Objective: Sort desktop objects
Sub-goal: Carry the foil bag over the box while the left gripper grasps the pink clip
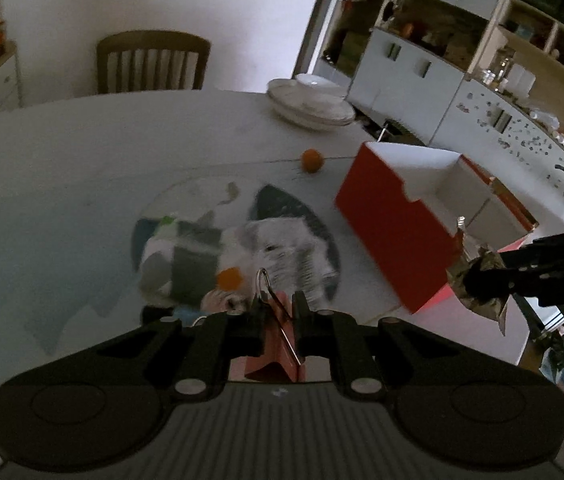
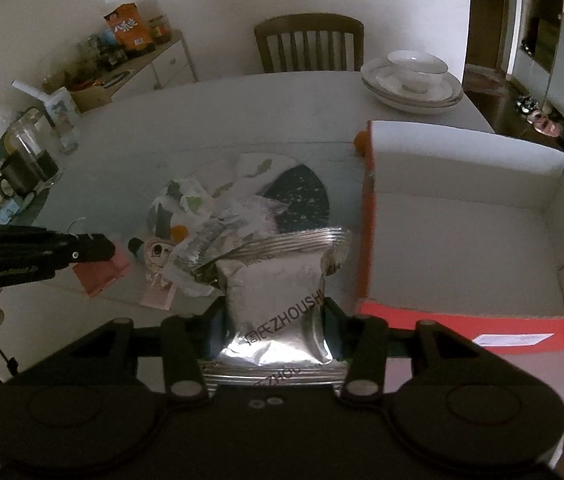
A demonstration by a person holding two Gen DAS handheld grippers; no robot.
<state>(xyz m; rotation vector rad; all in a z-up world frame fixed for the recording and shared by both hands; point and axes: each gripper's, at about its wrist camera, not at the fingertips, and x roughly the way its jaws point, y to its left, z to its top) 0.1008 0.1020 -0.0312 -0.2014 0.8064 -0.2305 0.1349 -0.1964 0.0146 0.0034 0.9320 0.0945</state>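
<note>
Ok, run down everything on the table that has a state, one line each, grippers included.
left gripper: shut on a pink binder clip.
right gripper: shut on a silver foil packet, sealed.
red box: open on top, nothing visible inside.
stacked plates: upright, bowl on top.
orange ball: loose on the table, beside the box.
pile of wrappers: unsorted, mid-table.
</note>
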